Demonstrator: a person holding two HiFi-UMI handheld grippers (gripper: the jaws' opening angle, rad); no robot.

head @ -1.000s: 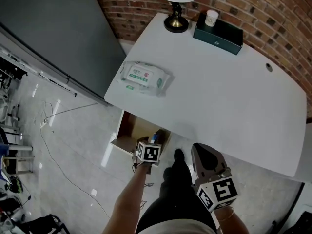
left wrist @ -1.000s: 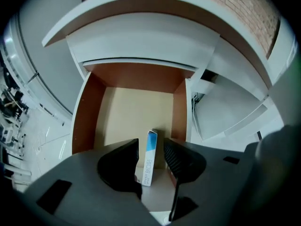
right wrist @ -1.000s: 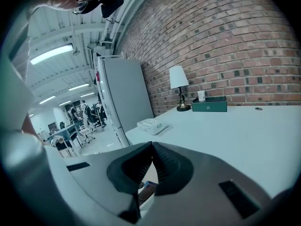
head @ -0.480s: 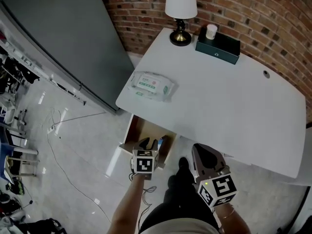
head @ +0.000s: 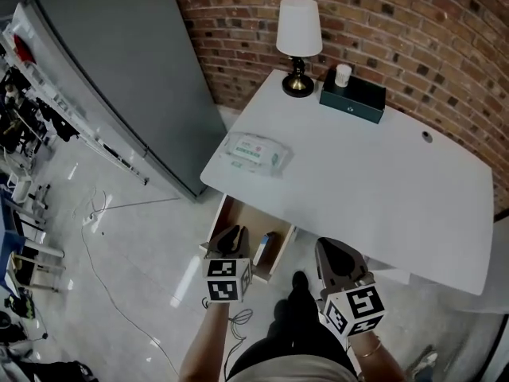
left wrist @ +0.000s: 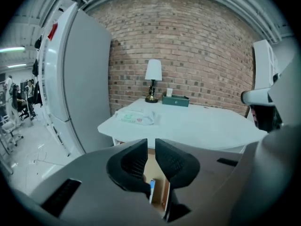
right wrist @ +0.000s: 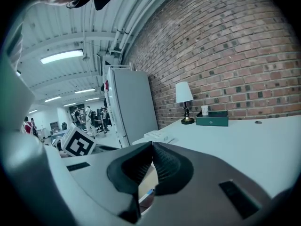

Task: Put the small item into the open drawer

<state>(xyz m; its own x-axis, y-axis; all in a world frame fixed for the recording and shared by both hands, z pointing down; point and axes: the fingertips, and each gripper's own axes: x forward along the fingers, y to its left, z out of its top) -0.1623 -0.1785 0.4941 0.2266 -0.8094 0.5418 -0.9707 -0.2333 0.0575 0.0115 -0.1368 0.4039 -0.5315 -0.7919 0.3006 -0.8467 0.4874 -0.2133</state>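
The open wooden drawer [head: 217,223] juts out under the white table's [head: 382,189] left front. A small blue-and-white item [head: 264,249] lies inside it, also visible below the jaws as the small item [left wrist: 152,190] in the left gripper view. My left gripper [head: 231,235] hovers over the drawer's near edge. Its jaws are closing, a narrow gap remains, and nothing is between them; the left gripper [left wrist: 151,144] holds nothing. My right gripper [head: 335,251] hangs to the right of the drawer, shut and empty, and the right gripper [right wrist: 151,149] shows its pads touching.
On the table are a pack of wipes [head: 254,152], a lamp [head: 299,46] and a dark green box [head: 354,96] with a white cup [head: 342,75]. A grey refrigerator [head: 127,78] stands left of the table, a brick wall [head: 413,30] behind. Cables [head: 103,213] trail on the floor.
My left gripper has drawn back from inside the drawer toward the person and its jaws have narrowed. The small item stays in the drawer. The right gripper has barely moved.
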